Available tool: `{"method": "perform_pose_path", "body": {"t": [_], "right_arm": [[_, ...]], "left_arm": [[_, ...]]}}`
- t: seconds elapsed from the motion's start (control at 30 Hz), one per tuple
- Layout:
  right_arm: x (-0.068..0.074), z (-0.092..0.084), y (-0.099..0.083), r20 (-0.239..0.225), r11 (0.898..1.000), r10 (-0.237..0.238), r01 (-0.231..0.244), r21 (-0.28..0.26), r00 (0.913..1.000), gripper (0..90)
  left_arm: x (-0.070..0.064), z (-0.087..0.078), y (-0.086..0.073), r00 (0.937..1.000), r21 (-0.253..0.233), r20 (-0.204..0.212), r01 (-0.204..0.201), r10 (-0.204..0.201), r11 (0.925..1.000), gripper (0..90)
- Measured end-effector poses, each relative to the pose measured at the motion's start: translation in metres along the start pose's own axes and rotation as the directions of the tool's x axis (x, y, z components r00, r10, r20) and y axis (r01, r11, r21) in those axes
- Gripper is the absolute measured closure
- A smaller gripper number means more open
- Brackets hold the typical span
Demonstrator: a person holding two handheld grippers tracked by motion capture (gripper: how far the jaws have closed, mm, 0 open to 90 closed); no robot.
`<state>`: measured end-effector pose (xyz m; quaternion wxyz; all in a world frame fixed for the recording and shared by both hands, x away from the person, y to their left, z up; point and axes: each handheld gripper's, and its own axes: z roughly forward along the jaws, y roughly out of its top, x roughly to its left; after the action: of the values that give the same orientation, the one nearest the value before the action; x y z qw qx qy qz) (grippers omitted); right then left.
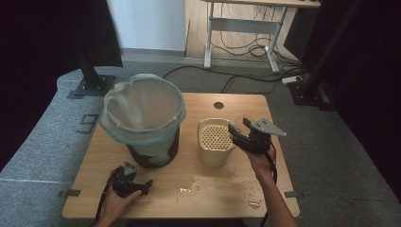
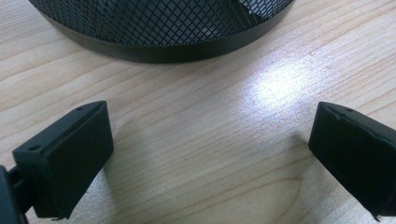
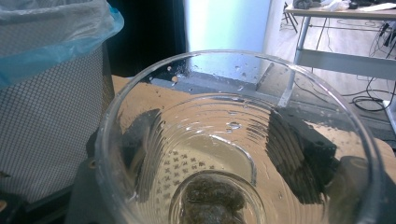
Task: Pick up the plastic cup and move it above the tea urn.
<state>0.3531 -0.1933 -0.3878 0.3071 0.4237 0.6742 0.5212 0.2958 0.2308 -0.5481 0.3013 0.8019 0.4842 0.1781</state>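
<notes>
Cup point(image 3: 238, 140) clamped btw part-closed right gripper point(image 1: 239, 132) jaws, dark clump at bottom | held just over strainer pot point(image 1: 216, 142) | tip slowly, mouth inside rim | left gripper point(image 1: 142, 185) jaws wide, empty, bin point(image 2: 163, 28) ahead.

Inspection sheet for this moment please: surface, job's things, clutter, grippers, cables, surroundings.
Surface: wooden table, wet splashes and crumbs near its front edge.
Job's things: clear plastic cup with dark residue at its bottom, held beside the cream strainer tub; mesh bin lined with a bag.
Clutter: nothing seen.
Grippers: right gripper shut on the cup, over the tub's right rim; left gripper open, resting on the table in front of the bin.
Cables: loose leads on the floor beyond the table.
Surroundings: grey carpet, desk frame behind.
</notes>
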Motion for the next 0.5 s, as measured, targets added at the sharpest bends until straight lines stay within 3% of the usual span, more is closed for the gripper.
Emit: {"method": "perform_pose_path", "body": {"t": [0.5], "right_arm": [[-0.0019,0.0095,0.0089,0.016,1.0,-0.009,0.009,-0.004,0.9998,36.5]], "left_arm": [[0.0,-0.0002,0.0,1.0,0.001,0.002,0.0,0.0,1.0,0.0]]}}
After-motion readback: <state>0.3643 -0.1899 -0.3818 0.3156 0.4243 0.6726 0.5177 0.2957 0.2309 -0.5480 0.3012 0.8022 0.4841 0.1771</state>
